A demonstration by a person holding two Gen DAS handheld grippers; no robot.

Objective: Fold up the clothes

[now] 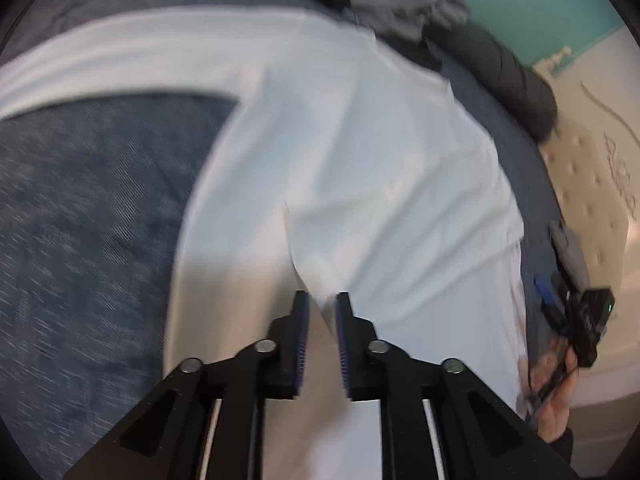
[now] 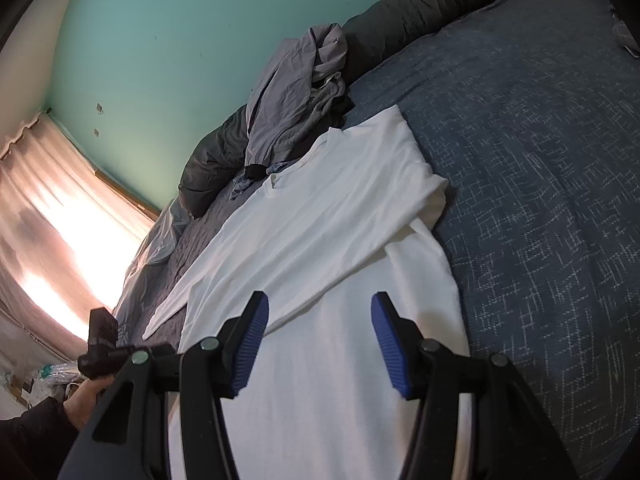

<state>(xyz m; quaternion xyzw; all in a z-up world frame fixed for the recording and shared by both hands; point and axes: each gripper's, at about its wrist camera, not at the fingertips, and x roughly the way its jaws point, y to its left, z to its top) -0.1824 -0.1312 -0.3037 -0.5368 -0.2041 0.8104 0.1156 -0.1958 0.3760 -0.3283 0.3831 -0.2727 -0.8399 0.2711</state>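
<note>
Overhead, blue bedspread (image 2: 540, 160), teal wall (image 2: 180, 40), curtained window (image 2: 60, 232)

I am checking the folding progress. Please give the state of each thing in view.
White long-sleeved cotton shirt: lies flat, one sleeve folded across.
Crumpled grey garment: unfolded, in a heap.
Left tool: open, nothing between the pads.
Right tool: open, empty, over the shirt.

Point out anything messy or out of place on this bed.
The white shirt lies flat on the blue bedspread, one sleeve folded across its front, the other still stretched out sideways. Behind its collar a heap of grey clothes sits crumpled and unfolded against the dark bolster. Nothing looks spilled or damaged.
</note>
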